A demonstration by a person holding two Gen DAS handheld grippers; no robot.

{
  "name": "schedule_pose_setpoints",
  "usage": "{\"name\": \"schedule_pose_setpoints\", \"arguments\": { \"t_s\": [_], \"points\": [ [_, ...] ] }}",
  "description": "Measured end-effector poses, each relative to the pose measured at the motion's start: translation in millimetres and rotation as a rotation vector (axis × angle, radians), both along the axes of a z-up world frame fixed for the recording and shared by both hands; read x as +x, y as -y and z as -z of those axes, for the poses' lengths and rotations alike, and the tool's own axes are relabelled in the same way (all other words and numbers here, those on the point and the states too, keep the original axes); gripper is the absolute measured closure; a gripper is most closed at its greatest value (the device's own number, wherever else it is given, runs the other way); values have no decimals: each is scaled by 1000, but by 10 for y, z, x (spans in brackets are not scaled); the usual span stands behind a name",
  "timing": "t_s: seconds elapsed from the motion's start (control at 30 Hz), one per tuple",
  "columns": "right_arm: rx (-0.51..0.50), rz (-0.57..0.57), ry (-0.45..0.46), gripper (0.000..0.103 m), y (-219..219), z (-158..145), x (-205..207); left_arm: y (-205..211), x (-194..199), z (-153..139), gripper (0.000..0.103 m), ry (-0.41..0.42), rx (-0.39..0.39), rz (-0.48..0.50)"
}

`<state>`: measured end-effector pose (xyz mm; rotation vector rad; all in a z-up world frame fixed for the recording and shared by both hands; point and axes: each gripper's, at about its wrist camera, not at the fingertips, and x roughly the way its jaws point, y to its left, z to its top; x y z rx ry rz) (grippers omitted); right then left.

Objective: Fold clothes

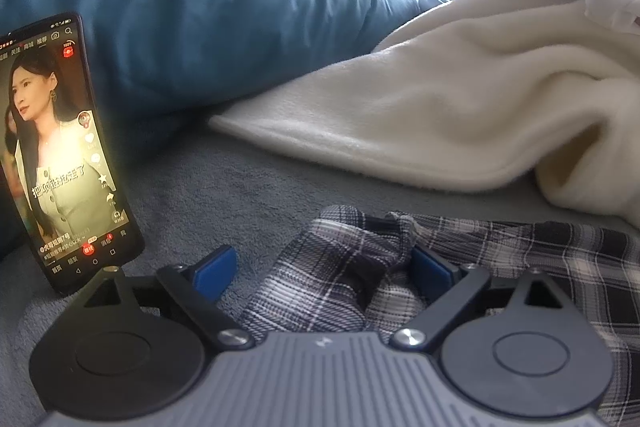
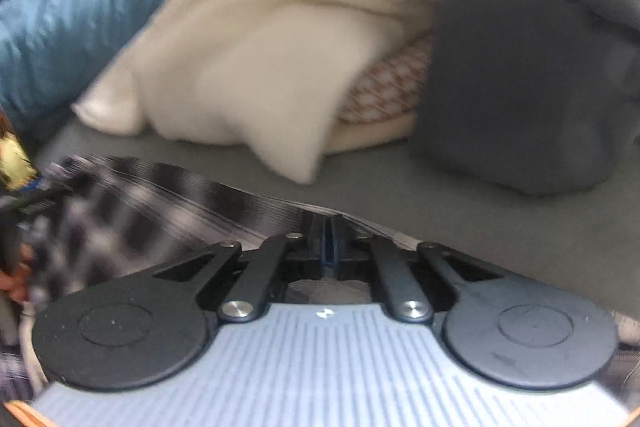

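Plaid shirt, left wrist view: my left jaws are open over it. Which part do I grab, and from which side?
Take the raised, bunched fold of the plaid shirt lying between the left gripper pads, coming straight ahead and down from the near side. It humps up off the grey bedding, so the pads can close across it; the flat cloth to the right offers no ridge.

My left gripper point(image 1: 324, 267) points down at a slant, its jaws standing wide apart, the blue pads point(image 1: 214, 269) well separated with plaid cloth bunched in the gap but not pinched. My right gripper point(image 2: 329, 239) also tilts downward, its jaws drawn together until the two fingers point(image 2: 318, 239) nearly meet, nipping the thin edge of the cloth between them.
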<state>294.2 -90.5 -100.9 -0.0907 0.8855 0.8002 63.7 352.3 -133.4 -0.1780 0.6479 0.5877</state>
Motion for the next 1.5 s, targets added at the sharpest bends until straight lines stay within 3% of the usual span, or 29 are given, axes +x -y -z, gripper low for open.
{"name": "schedule_pose_setpoints", "arguments": {
  "t_s": [0.2, 0.33, 0.57, 0.83, 1.13, 1.23, 1.33, 1.5],
  "points": [
    [25, -32, -75, 103, -257, 184, 109, -9, -12, -9, 8, 1, 1, 4],
    [134, 147, -109, 99, -131, 175, 324, -19, -21, -18, 8, 1, -1, 4],
    [293, 202, -178, 97, 756, -75, 66, 42, -93, -108, 7, 54, 30, 15],
    [410, 450, -239, 94, 1975, -151, -541, 186, -180, -293, 7, 122, 95, 11],
    [462, 602, -202, 94, 2660, -25, -1019, 192, -339, -823, 7, 178, 88, -81],
    [499, 629, -177, 94, 2780, -50, -1065, 364, -378, -1119, 7, 202, 99, -28],
    [542, 645, -157, 94, 2872, -62, -1117, 666, -290, -1373, 7, 192, 107, 88],
    [578, 675, -153, 94, 3032, -57, -1167, 1358, -13, -1483, 5, 158, 54, 307]
  ]
}}
